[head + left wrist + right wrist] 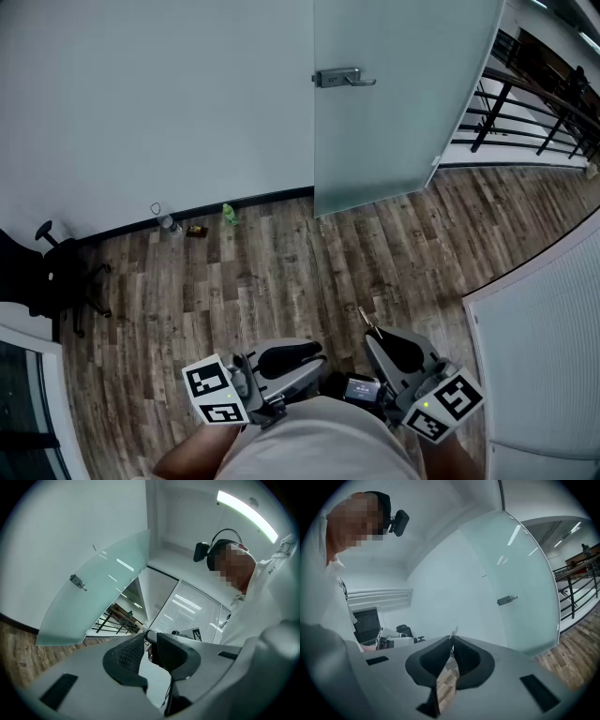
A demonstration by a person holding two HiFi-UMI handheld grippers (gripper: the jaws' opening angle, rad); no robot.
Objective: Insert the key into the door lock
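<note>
A frosted glass door (403, 103) stands ahead, with a metal lock and lever handle (342, 78) near its left edge. Both grippers are held low, close to the person's body and far from the door. My right gripper (371, 334) is shut on a thin key (367, 322) whose tip sticks out past the jaws; in the right gripper view the key (453, 631) points up, left of the lock (506, 600). My left gripper (317, 350) is shut with nothing seen in it. From the left gripper (146, 636), the lock (77, 581) shows far to the left.
A black office chair (56, 272) stands at the left wall. A bottle (169, 223) and a green item (230, 214) lie by the baseboard. A black railing (534, 103) runs beyond the door. A white slatted panel (553, 347) curves at the right. The floor is wood plank.
</note>
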